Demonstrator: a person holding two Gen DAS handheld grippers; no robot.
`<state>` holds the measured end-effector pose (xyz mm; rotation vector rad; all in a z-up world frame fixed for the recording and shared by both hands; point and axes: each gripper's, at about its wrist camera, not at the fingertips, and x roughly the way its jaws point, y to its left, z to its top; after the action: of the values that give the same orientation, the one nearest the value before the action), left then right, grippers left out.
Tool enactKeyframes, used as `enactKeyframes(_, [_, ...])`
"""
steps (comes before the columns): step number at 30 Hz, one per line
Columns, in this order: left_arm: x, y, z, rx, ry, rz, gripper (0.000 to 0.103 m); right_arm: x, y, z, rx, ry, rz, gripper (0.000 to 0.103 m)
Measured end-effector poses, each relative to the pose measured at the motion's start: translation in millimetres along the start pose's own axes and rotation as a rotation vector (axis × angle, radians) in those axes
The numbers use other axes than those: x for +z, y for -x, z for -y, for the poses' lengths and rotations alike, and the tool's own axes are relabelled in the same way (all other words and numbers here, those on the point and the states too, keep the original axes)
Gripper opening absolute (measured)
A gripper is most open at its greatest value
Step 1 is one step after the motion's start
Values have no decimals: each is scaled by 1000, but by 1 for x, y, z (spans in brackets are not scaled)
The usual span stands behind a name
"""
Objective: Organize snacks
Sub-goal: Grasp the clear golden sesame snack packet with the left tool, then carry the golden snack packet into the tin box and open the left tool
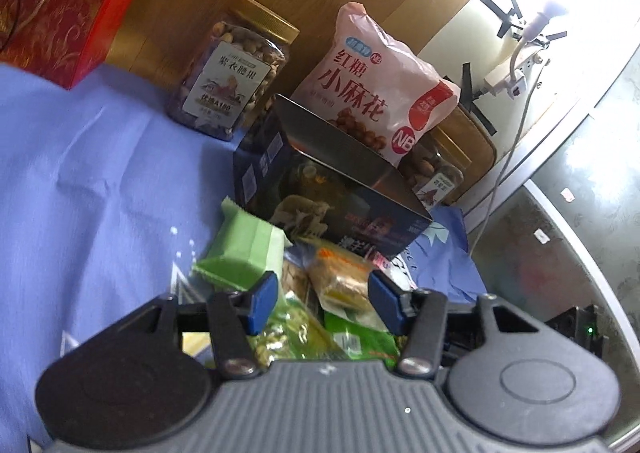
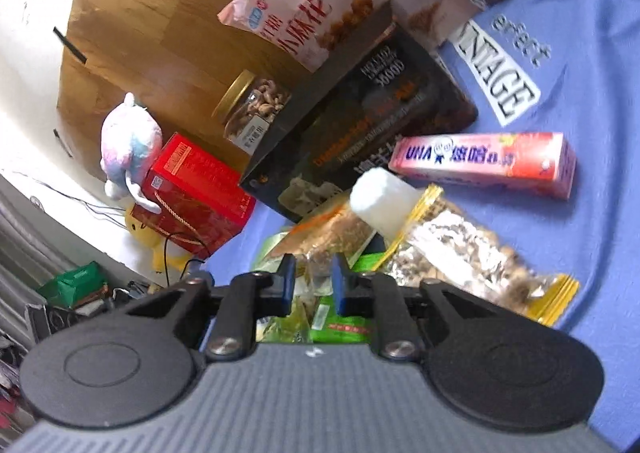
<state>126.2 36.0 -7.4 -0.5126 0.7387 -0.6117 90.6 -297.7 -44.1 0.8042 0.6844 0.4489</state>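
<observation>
Jar (image 1: 236, 73) of nuts, gold lid — pink bag (image 1: 376, 81) showing twists

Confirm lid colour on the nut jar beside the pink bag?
Gold, ribbed lid on the clear nut jar; left wrist view shows it best.

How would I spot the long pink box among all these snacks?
Find the big dark cardboard box on the blue cloth. Beside it lies the long pink carton, flat, by a clear yellow-edged bag. It alone is pink and stick-shaped, with blue lettering.
</observation>
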Motion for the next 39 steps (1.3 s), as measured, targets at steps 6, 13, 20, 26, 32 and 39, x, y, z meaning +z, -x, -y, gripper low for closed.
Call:
enactKeyframes(6, [-17,20,-2,-28,2,-2,55,-21,31,-9,60,75,-61,9])
enactKeyframes(13, [-55,43,-5,-77,7,-57,56,-80,79,-22,48,304,-173,24])
enactKeyframes(20, [-73,46,11,-106,-46,-130,62,-99,81,-42,-45,598,-105,78])
enactKeyframes(26, [-88,19,17,-100,-65,-218,48,-123,44,-54,-139,850,-150,78])
enactKeyframes(32, [-81,27,27,-99,-101,-169,41,-118,41,-66,-168,906,-109,51])
enactKeyframes(39, [-40,35,59,-91,-236,-52,41,-101,48,-90,-133,948,45,51])
